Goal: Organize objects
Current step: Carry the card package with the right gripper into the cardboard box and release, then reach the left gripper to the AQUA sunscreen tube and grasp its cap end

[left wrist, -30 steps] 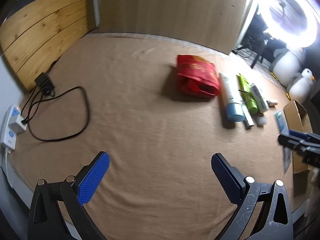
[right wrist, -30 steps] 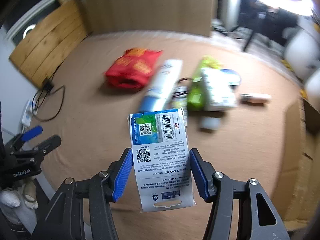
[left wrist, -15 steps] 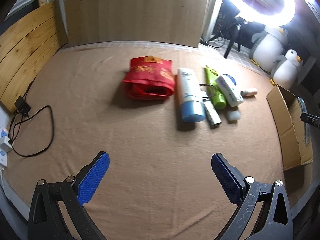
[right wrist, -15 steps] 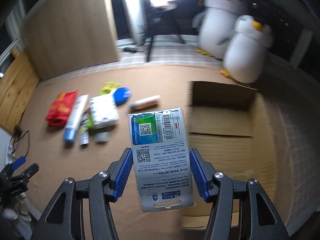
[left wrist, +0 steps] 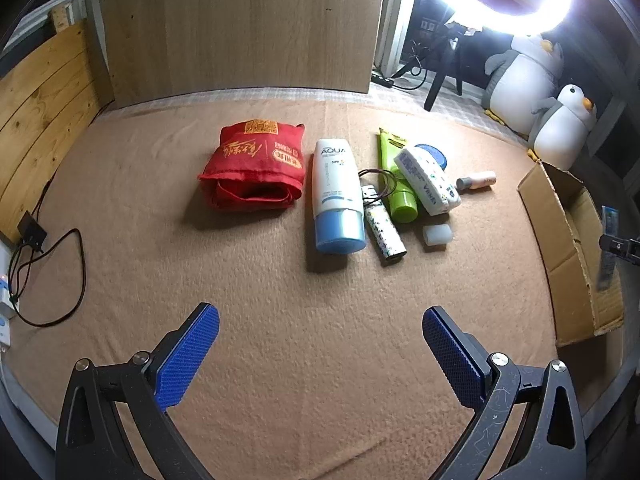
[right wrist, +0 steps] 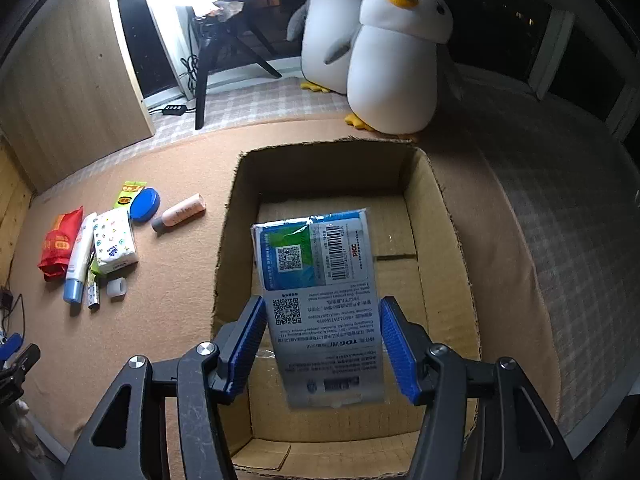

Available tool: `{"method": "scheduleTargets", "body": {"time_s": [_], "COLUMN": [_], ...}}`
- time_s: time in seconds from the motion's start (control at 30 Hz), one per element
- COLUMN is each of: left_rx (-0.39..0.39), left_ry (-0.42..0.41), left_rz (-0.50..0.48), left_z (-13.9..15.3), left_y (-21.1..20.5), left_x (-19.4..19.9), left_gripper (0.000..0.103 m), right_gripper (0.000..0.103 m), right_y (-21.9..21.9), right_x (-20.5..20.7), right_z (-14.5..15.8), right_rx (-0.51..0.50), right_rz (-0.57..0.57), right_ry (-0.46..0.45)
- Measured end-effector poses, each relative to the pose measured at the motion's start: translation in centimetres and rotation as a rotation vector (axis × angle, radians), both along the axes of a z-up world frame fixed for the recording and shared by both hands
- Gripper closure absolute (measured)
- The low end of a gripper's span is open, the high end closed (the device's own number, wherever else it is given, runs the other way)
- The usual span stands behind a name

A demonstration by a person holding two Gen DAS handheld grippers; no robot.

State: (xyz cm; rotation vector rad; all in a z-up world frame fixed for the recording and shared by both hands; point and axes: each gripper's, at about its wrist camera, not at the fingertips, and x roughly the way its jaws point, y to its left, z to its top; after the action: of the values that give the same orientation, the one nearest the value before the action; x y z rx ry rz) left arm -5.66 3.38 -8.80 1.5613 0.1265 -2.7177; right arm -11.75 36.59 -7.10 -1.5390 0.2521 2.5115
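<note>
Two plush penguins (right wrist: 384,60) side by side beyond the brown carpet (left wrist: 280,340), the smaller in front. Bright ring light (left wrist: 500,4) on a black tripod (right wrist: 216,60). Pale wood panel (left wrist: 240,24) upright at the back. Black cable (left wrist: 60,276) looped at the left edge, beside a white power strip (left wrist: 4,300).

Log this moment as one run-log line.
right gripper: open around packet over box | left gripper: open, nothing held | other items on mat
</note>
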Motion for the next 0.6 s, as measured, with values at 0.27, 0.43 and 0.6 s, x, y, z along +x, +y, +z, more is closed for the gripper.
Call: {"method": "scheduleTargets", "body": {"time_s": [0.27,0.43,0.6], "left_rx": [-0.010,-0.033,-0.039], "left_ry": [0.006,0.000,-0.016], "left_rz": [0.005,-0.007,-0.017], "left_z": [0.3,0.0,-0.6], "left_y": [-0.7,-1.0,-1.1], "left_x": [-1.0,-2.7,-5.5], "left_gripper": [0.000,0.000,0.001], "right_gripper": [0.041,0.041,0.041], "right_y": [0.4,-0.4,-2.0], "right_x": [0.1,0.6,1.3], "right_z": [0.2,1.1,2.1], "right_rx": [-0.001,-0.033,-0.056], "right_rz": [-0.010,-0.010,0.007], "right_ry": [0.003,0.029,0.054]}}
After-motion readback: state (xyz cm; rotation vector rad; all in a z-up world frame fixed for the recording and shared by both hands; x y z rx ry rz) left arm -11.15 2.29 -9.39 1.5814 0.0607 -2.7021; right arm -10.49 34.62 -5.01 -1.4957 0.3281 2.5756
